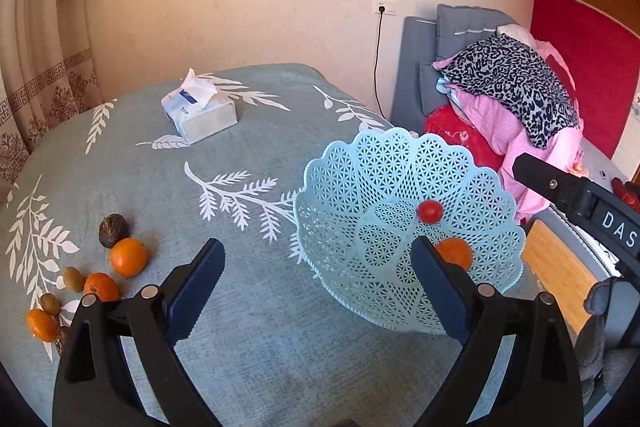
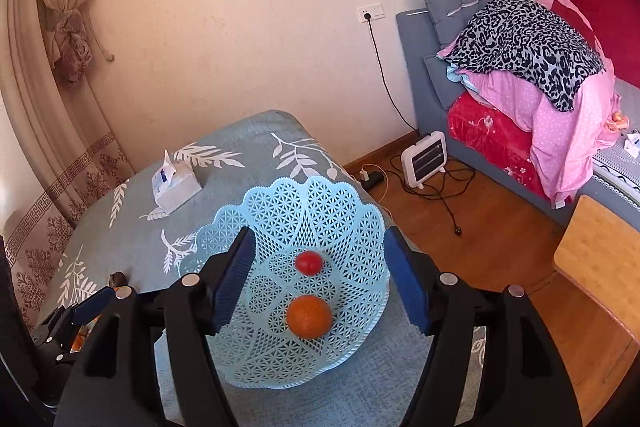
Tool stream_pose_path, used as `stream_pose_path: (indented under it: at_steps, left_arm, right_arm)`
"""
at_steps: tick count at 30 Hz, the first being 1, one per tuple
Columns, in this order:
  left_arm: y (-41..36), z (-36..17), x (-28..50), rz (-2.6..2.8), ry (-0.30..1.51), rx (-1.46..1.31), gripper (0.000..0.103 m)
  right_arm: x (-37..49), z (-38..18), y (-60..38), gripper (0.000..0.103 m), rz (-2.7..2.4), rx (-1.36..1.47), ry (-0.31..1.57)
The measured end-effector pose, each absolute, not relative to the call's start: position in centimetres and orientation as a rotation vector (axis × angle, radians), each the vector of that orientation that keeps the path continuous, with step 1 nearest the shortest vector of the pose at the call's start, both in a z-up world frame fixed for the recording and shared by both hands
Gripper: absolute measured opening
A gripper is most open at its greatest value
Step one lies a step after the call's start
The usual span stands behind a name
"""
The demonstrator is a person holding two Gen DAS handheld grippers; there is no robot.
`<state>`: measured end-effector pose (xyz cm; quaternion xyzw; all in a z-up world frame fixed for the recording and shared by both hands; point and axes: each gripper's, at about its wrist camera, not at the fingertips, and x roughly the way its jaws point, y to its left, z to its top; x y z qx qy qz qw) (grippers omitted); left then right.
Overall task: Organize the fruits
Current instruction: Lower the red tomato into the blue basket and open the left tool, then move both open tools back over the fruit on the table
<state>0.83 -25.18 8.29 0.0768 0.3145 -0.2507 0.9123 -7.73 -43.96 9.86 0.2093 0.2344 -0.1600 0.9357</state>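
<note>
On the left wrist view, the left gripper (image 1: pixel 316 291) hangs over the cloth with jaws spread wide, nothing between them. Basket (image 1: pixel 340 187) sits just right of it, near the table's right edge; inside are a small red fruit (image 1: pixel 430 211) and an orange (image 1: pixel 456 253) half hidden by the right finger. Loose fruit is clustered at far left: dark fruit (image 1: pixel 114 225), three oranges, nearest one (image 1: pixel 129 257), plus two small greenish-brown ones, e.g. (image 1: pixel 72 279). Part of the right gripper (image 1: pixel 576 195) pokes in from the right.

Risk, my read: the basket is light plastic near the edge, so a nudge from a finger could push it off or tip it; round fruit could roll off the soft cloth if bumped or pinched off-centre.

On the right wrist view, right gripper (image 2: pixel 320 279) hovers above the basket (image 2: pixel 304 203), jaws released and empty, both fruits visible between the fingers: red fruit (image 2: pixel 309 262), orange (image 2: pixel 309 315).

Surface: blue-grey tablecloth (image 2: pixel 248 135) with white leaf print, tissue box (image 2: pixel 176 187) at the back. Room: pink wall, curtain left, wood floor with small heater (image 2: pixel 424 165) and cables, bed with piled bedding (image 2: pixel 528 67) right.
</note>
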Motion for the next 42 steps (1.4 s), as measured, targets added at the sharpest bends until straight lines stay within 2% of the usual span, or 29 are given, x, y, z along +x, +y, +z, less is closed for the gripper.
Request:
stream_pose_path:
  at_steps: [10, 14, 28, 42]
  left_arm:
    - [-22.4, 10.4, 0.3, -0.492, 0.596, 0.12, 0.095]
    - [-21.1, 11.0, 0.1, -0.459, 0.578, 0.107, 0.098]
    - [-15.3, 12.1, 0.0, -0.325, 0.541, 0.074, 0.098]
    - [-5.8, 11.3, 0.5, -0.127, 0.56, 0.032, 0.098]
  right_arm:
    - [-9.1, 11.2, -44.0, 0.073, -0.331, 0.453, 0.413]
    - [-9.5, 11.9, -43.1, 0.079, -0.31, 0.435, 0.382]
    - [-9.2, 12.6, -38.7, 0.08, -0.24, 0.369, 0.388]
    - [-7.3, 11.9, -33.9, 0.08, -0.151, 0.312, 0.452]
